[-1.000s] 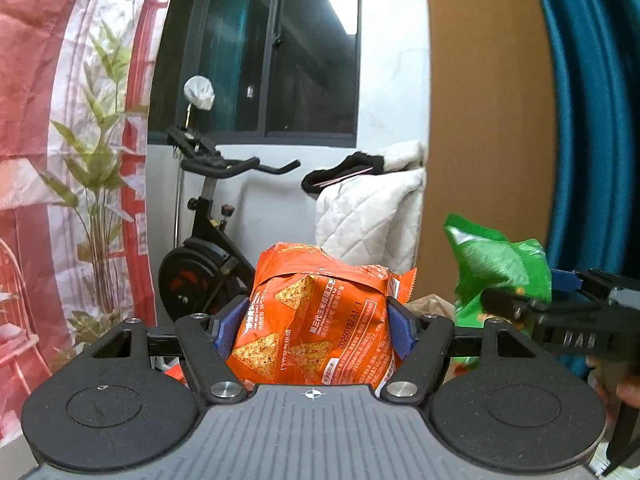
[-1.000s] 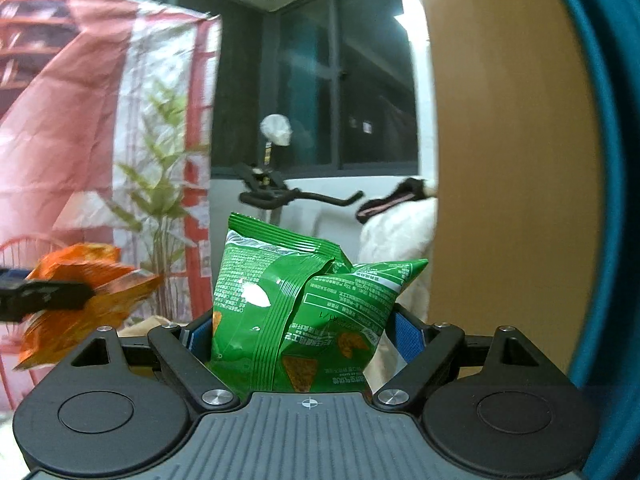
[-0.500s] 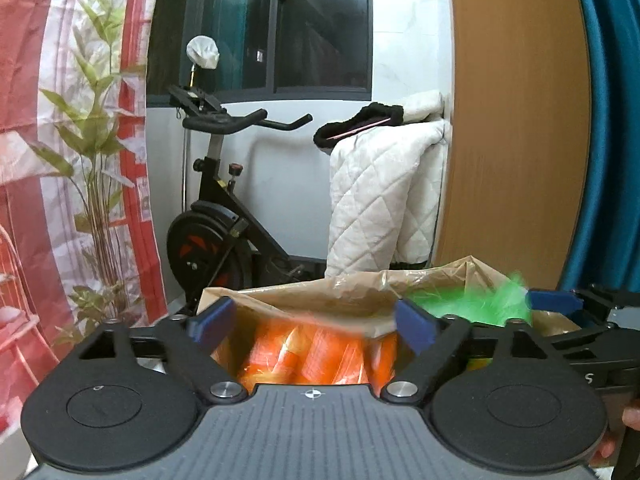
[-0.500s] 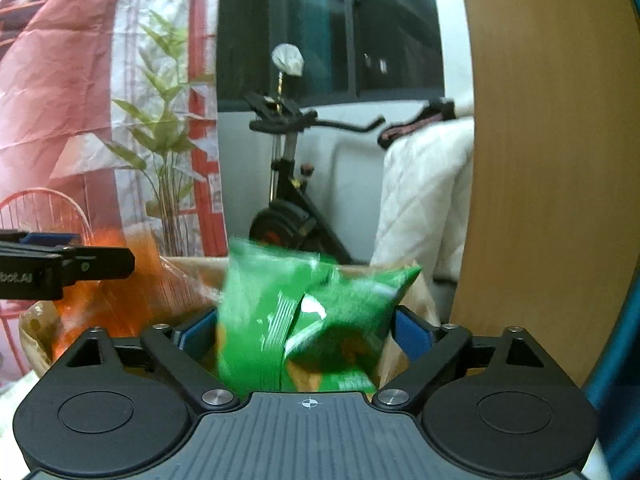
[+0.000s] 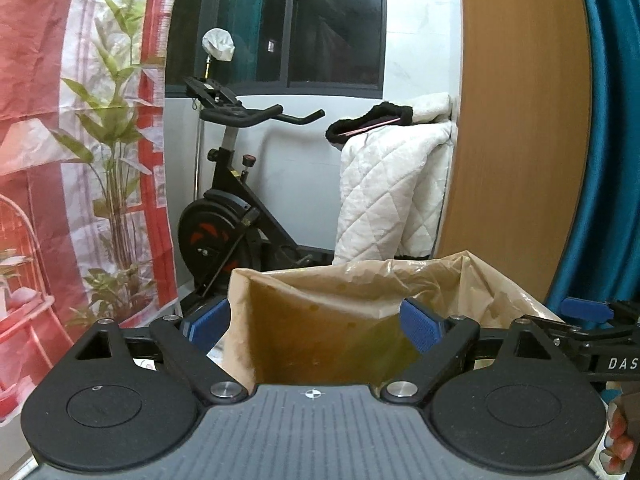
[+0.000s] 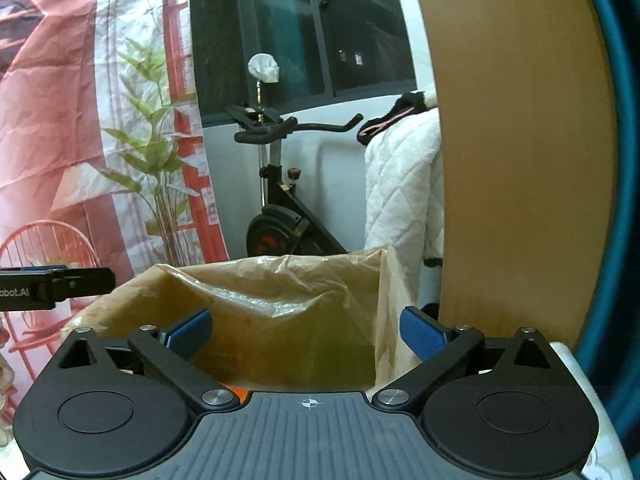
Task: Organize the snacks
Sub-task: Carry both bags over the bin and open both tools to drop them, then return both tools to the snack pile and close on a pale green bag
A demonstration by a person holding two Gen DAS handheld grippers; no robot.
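Both snack packets, clamped a second ago, are gone from the jaws: the left gripper (image 5: 316, 326) and right gripper (image 6: 306, 332) are seen spread wide, the right having just been opening, with nothing between. One brown bag (image 5: 352, 292) stands open below them. Only the right view shows an orange scrap (image 6: 236, 393) inside; "bot.AI" is read there, "DAS" in the left.

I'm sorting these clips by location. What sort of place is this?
Most likely a room in a home, doubling as a workout and storage corner: an exercise bike stands under a dark window, with a white quilt draped beside it.
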